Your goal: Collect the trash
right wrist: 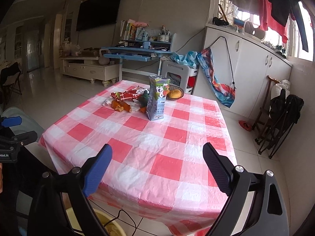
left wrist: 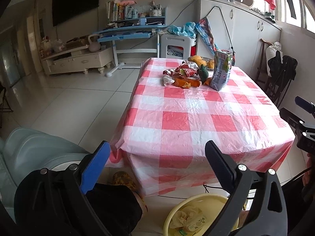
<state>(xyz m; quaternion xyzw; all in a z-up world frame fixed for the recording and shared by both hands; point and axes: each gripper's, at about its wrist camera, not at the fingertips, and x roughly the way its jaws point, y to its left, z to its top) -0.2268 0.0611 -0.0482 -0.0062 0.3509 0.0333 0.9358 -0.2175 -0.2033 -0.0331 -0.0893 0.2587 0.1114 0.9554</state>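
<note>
Both grippers, left (left wrist: 157, 163) and right (right wrist: 157, 165), have fingers spread and empty. The trash (right wrist: 126, 100) lies well ahead across the table (right wrist: 157, 157); neither hand looks clearly nearer.

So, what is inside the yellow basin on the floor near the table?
The yellow basin holds crumpled whitish paper and a flat pale wrapper with a green print. The left gripper covers the basin's right part, so the rest of it stays unseen.
</note>
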